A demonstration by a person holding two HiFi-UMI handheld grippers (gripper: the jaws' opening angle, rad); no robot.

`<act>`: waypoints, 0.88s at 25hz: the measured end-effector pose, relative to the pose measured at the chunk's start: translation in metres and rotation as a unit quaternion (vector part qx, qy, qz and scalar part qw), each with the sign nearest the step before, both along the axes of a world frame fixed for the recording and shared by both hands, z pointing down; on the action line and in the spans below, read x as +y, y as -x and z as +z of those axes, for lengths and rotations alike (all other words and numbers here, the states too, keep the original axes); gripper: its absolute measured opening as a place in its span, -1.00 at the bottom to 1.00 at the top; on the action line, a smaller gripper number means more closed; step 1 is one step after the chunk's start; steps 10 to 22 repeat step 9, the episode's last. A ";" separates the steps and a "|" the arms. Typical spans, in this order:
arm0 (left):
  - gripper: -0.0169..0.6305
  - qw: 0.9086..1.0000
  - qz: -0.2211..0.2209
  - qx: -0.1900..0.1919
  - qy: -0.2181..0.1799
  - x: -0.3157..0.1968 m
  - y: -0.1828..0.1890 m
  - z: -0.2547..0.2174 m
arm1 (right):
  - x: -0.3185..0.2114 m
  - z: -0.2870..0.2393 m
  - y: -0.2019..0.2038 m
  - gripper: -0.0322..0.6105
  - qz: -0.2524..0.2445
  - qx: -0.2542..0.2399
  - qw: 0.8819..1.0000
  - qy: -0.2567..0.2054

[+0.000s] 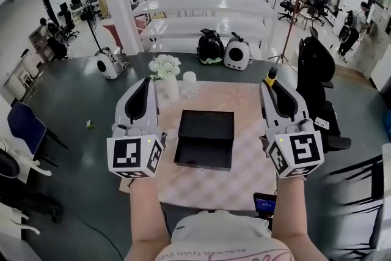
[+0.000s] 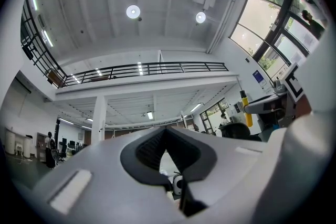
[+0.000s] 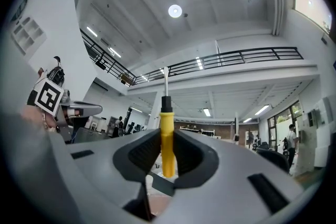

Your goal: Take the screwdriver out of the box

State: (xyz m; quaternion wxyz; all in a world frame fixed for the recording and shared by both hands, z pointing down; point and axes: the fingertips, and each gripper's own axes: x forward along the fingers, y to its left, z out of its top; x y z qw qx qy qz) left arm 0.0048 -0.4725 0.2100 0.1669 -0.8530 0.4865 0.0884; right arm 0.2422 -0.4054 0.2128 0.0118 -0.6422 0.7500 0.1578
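Right gripper view is showing the screwdriver [image 3: 167,131] upright at frame centre, my right gripper [image 3: 167,157] clamping its yellow handle. I'm holding both grippers tilted slightly upward, flanking the black box [image 1: 204,139] on the table [image 1: 244,186]; my left gripper [image 2: 168,139] is sitting closed and empty.

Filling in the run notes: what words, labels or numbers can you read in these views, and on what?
"BLACKER THAN EVE", cut off by the frame edge: on the person's shirt.
Marker cubes: square patterns only, no letters.
Small blue screen by the table's near edge: too small to read.
Blue wall sign: too blurred to read.
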 end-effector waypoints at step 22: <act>-0.93 1.000 0.001 -0.002 -0.002 -0.004 0.004 -0.006 | -0.002 -0.006 0.000 -0.65 0.006 0.006 1.000 0.000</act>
